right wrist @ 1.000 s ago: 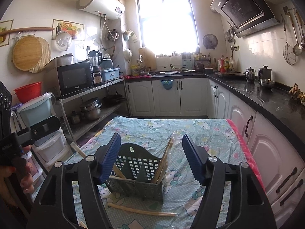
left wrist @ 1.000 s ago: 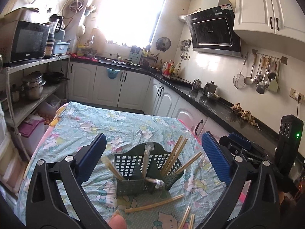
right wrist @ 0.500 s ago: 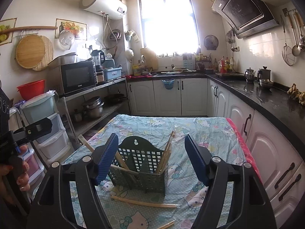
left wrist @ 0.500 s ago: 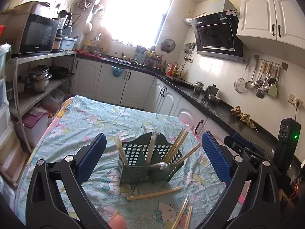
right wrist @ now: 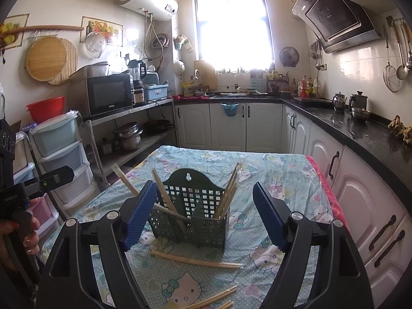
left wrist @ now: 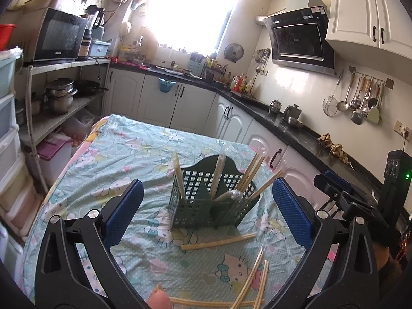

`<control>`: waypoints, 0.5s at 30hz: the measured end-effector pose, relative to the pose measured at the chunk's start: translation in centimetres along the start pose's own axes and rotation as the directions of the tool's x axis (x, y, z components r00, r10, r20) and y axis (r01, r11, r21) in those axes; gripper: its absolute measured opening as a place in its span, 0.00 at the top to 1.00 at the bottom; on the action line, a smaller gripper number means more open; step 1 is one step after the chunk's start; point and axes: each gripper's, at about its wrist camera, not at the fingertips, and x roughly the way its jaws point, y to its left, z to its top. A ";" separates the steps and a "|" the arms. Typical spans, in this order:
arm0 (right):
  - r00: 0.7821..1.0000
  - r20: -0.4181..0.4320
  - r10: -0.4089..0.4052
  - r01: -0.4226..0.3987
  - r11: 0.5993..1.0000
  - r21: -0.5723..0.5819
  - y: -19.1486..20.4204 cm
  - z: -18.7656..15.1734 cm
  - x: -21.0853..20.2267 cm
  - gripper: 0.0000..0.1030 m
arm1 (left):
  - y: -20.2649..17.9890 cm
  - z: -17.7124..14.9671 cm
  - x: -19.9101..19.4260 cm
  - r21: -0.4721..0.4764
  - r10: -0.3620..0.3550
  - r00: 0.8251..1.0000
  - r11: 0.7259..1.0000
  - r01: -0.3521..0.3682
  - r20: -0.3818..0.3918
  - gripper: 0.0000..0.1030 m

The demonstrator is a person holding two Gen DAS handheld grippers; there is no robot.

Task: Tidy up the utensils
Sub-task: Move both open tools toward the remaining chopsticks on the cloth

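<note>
Our right tool (right wrist: 204, 213) hangs low over the worktop (right wrist: 296, 180) w/ nothing btwn its blue pads; its jaws are opening, already wide. Straight ahead of it stands the caddy (right wrist: 191, 216), a dark green slotted holder, several chopsticks already leaning in its compartments.

The one we'd go for next, by our read, is the loose stick (right wrist: 195, 260) lying flat just in front of the caddy, on the near side, i.e. btwn the caddy and the right tool. Its long axis runs across the view, left to right, roughly parallel to the caddy's front wall and so roughly in line w/ the gap of the jaws. To pinch it across its width the wrist prob. needs to roll, or the tool must come in from one end.

Our left tool (left wrist: 207, 213) is also wide open and empty. From its side the same stick (left wrist: 219, 242) lies in front of the caddy (left wrist: 211, 206) too, slightly angled, right end farther away. More sticks (left wrist: 253, 280) lie nearer still, down by the left tool's right finger, pointing away toward the caddy.

Which hand is nearer the stick in front of the caddy we can't say for sure; both face it from about the same side.
</note>
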 end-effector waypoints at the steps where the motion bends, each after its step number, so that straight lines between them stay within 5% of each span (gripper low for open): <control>1: 1.000 -0.003 0.001 -0.001 1.000 -0.001 0.1 -0.2 0.0 0.26 | 0.1 -0.2 0.0 -0.001 0.002 1.000 1.000 -0.002 -0.006 0.10; 15: 0.999 -0.052 0.003 -0.003 1.000 -0.007 0.5 -2.3 0.7 0.23 | 0.3 -2.8 0.9 0.009 0.013 0.997 1.000 -0.013 -0.074 0.10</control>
